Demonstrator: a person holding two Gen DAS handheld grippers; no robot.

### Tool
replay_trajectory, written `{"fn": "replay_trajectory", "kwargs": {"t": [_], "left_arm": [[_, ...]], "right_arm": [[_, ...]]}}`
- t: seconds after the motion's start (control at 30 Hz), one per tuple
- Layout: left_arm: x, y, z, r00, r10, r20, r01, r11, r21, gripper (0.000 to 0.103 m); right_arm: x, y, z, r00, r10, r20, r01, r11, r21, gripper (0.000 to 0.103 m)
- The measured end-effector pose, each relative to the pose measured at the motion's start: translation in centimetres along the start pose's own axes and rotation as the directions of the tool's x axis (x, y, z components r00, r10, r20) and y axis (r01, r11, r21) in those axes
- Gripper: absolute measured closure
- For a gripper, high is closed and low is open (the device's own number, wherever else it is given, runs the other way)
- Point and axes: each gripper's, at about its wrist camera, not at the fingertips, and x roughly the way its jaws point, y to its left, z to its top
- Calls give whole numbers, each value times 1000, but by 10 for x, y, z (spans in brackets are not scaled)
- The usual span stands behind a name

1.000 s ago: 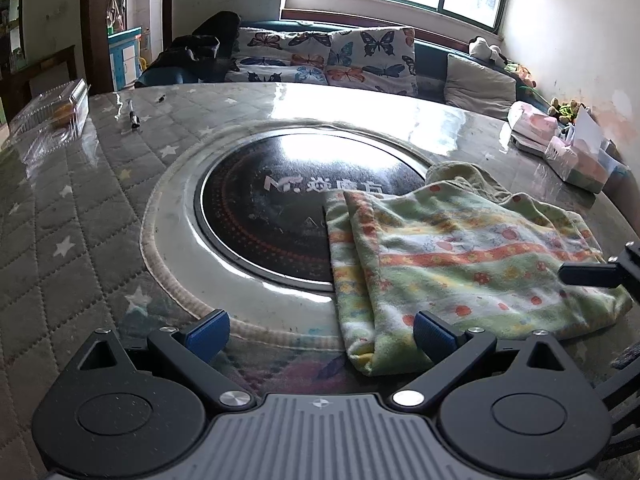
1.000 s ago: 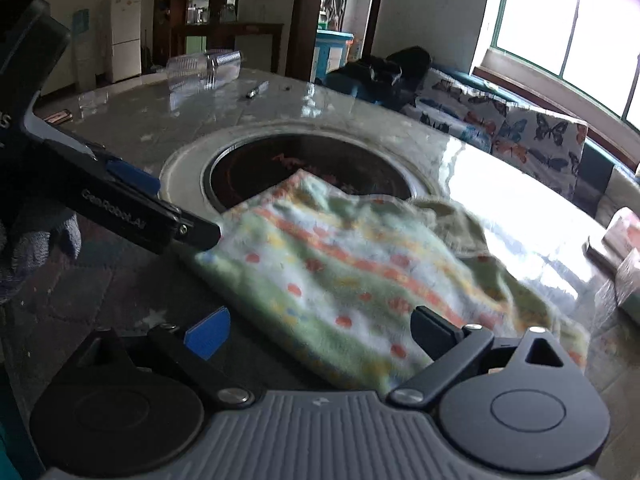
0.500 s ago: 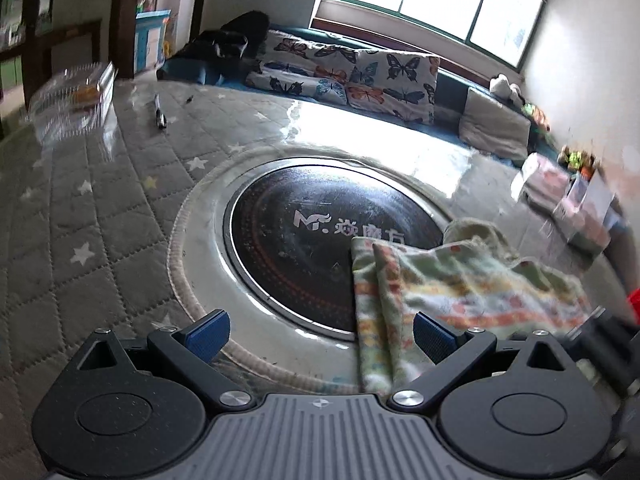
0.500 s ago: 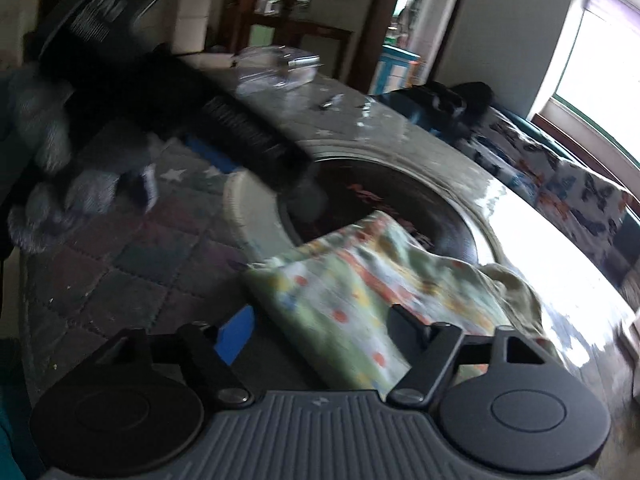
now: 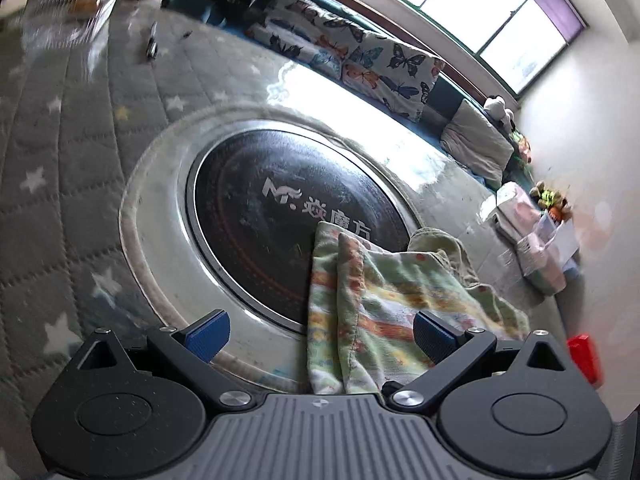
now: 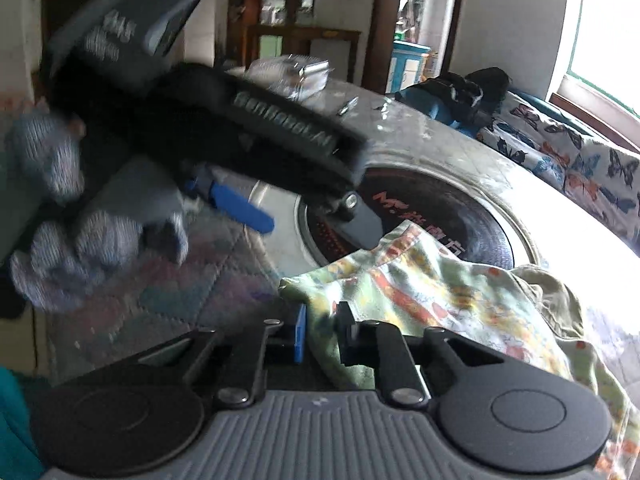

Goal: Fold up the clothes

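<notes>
**Right gripper pinches the cloth corner, left gripper wide apart**

In the left wrist view, on the far left, a clear plastic box (image 5: 68,4) stands blurred on the quilted table cover (image 5: 52,152), with a dark pen (image 5: 151,42) a little to its right. In the middle sits the round black hotplate (image 5: 272,216) with white lettering. The left gripper (image 5: 322,332) has its jaws spread wide and holds nothing; its right blue pad (image 5: 434,338) is above the cloth (image 5: 384,304), but I cannot tell whether it touches. The flowered green cloth lies folded on the right part of the table, its left edge over the rim of the hotplate. Further right are tissue packs (image 5: 532,240) and a small red object (image 5: 584,356), both seen only here.

The right wrist view shows what the other cannot: on the left a gloved hand (image 6: 80,232) holds the left gripper (image 6: 312,220) from the side, blurred, fingers apart above the hotplate (image 6: 440,216). In the lower middle the right gripper (image 6: 322,332) is nearly closed, with the near corner of the cloth (image 6: 440,300) pinched between its fingers. To the right, the butterfly cushions (image 6: 568,148) line the sofa.
</notes>
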Motion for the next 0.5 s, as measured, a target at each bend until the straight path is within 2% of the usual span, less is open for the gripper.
{"fn": "replay_trajectory", "kwargs": {"t": [0.17, 0.3, 0.4, 0.5], "left_arm": [[5, 1, 2, 998, -59, -32, 56, 994, -94, 4], [16, -7, 4, 992, -114, -52, 107, 985, -134, 4], [27, -14, 6, 989, -128, -70, 117, 983, -143, 12], [37, -17, 6, 985, -143, -94, 126, 979, -163, 30]], "right_arm": [[-18, -20, 5, 998, 29, 54, -34, 994, 105, 93], [-29, -31, 3, 996, 33, 86, -45, 988, 151, 95], [-37, -35, 1, 994, 32, 106, -50, 984, 169, 97], [-43, -37, -3, 992, 40, 121, -61, 982, 178, 97]]}}
